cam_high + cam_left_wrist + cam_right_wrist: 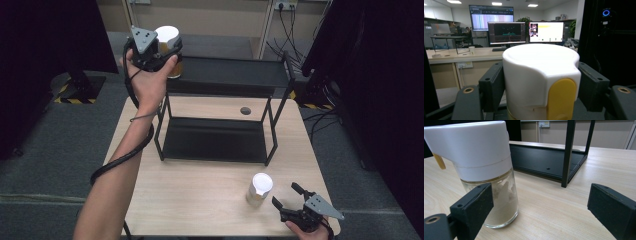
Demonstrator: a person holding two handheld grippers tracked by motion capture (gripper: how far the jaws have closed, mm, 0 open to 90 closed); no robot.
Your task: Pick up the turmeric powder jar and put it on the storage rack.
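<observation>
Two jars: one held, one standing
Left gripper [167,46]: clamped on white-capped jar [169,40], raised at left end of black rack [235,75]
Right gripper [289,199]: jaws apart, nothing between
Second jar [259,190]: upright on table [200,195], just beside right gripper

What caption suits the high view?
Left claw lifts a white-capped jar over the rack; another jar waits.
</observation>
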